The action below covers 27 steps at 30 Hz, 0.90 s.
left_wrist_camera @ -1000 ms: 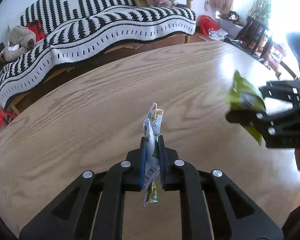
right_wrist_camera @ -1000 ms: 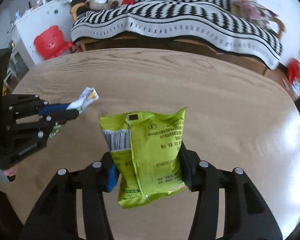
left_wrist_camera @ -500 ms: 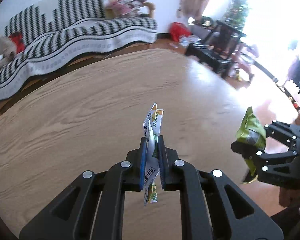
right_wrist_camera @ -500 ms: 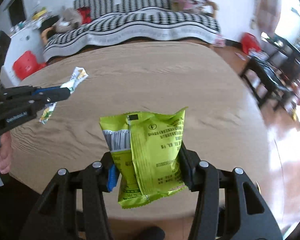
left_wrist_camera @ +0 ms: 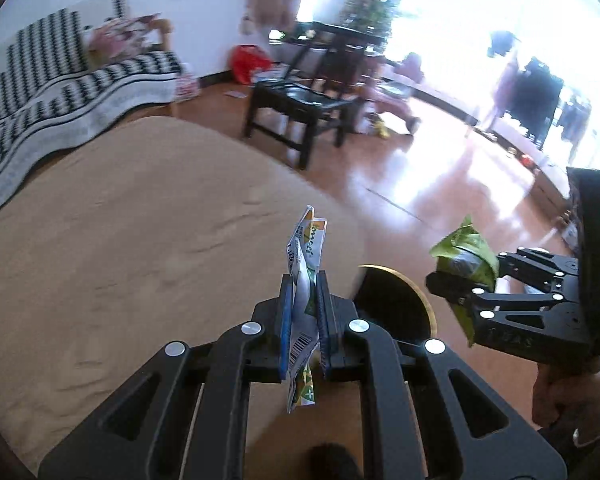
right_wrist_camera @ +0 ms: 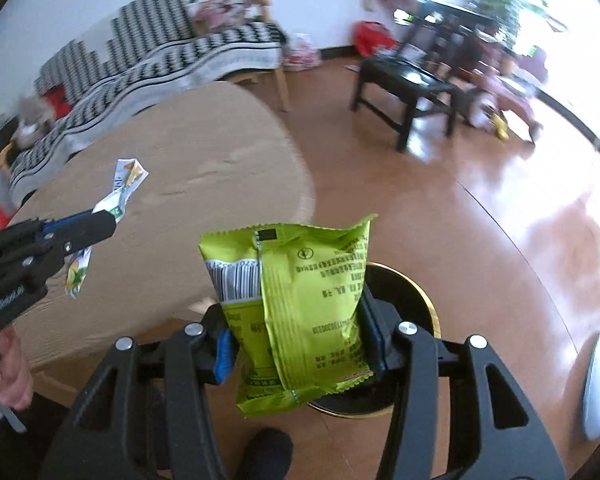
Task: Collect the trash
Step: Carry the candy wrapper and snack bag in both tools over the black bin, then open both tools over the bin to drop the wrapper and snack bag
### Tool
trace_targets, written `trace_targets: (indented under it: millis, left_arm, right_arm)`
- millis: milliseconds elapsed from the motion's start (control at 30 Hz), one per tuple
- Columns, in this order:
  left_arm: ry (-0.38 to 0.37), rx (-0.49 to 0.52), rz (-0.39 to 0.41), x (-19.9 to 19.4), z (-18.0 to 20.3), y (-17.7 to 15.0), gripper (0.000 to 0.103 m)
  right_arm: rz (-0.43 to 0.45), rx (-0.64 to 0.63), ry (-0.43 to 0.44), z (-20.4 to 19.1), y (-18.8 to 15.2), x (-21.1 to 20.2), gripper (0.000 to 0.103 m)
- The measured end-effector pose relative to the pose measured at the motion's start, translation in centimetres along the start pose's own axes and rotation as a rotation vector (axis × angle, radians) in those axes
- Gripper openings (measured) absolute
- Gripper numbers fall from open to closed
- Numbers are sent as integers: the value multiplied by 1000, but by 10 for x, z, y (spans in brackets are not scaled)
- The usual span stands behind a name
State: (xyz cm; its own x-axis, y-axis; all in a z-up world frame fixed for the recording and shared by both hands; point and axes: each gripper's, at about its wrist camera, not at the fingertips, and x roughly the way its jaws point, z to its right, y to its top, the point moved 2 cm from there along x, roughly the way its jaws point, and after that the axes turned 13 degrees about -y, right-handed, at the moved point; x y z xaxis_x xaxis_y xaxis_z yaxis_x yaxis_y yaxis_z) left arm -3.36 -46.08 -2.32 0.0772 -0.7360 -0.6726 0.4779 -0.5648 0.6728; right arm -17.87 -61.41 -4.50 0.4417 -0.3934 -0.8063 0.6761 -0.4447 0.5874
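- A lime-green foil snack bag hangs in the right gripper directly above a round black waste bin with a gold rim on the glossy orange-brown floor, beside the light wooden table.
- Risk, as a judgement: the bag is light and crumpled, and only part of the bin's mouth shows behind it; let go off-centre, it could drift onto the rim or the floor.
- The thin white, green and orange crumpled wrapper in the left gripper sits over the table's edge, short of the bin; released there, it would likely land on the table or the floor.
- The two grippers are near each other at the bin, so a knock between them seems possible.
- Right gripper's jaws stand partly apart, pressed on both sides of the green bag.
- Left gripper's jaws are nearly together, pinching the flat wrapper, whose ends stick out above and below the blue pads.
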Motion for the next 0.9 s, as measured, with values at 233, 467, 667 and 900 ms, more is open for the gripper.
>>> trace_targets:
  millis: [233, 467, 667, 900]
  left_arm:
    - [-100, 48, -68, 59, 52, -5, 11]
    - [-138, 57, -137, 104, 67, -7, 11]
    - [-137, 67, -155, 116, 70, -7, 11]
    - [-136, 67, -162, 123, 65, -4, 11]
  right_arm:
    - [-78, 142, -28, 70, -28, 18, 50]
    - [-148, 194, -23, 85, -34, 42, 50]
    - [-166, 193, -21, 82, -28, 55, 50]
    - [-169, 202, -16, 84, -25, 60, 50]
